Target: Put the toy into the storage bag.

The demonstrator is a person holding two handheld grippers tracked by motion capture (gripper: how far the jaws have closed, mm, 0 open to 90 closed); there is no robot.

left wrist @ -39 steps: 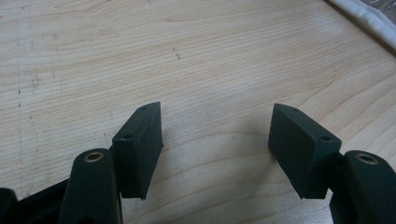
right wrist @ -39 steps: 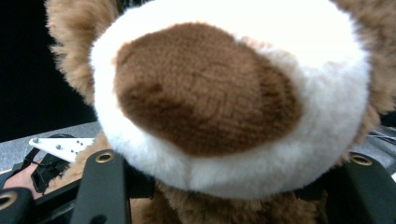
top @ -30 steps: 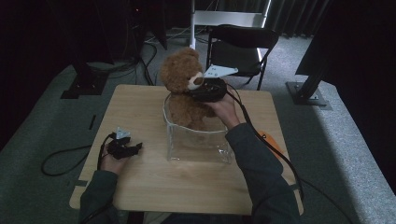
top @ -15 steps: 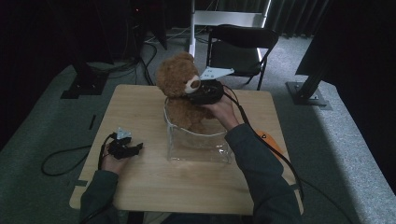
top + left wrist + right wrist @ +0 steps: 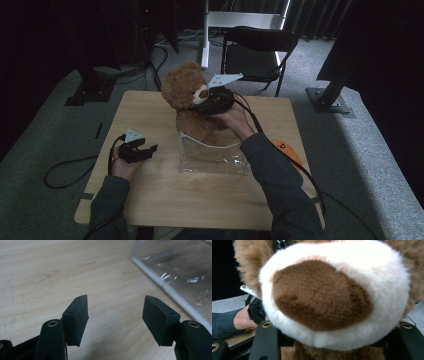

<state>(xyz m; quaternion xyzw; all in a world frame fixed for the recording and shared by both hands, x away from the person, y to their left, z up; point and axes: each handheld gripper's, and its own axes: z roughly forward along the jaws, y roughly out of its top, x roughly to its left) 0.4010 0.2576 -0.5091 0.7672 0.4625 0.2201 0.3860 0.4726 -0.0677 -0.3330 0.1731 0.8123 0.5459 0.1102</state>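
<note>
- No text, label, brand, number or sign can be read in any of the views.
- A small pale mark is seen on the orange object [image 5: 286,149] at the table's edge, at about 4 o'clock from the clear container [image 5: 212,157], but it is too small to be made out.

We see the left gripper [image 5: 116,315] with its two black jaws standing apart, nothing between them, above the pale wooden table [image 5: 50,272]. At upper right lies what looks like a clear plastic container [image 5: 180,275], just beside the right-hand jaw.
</note>
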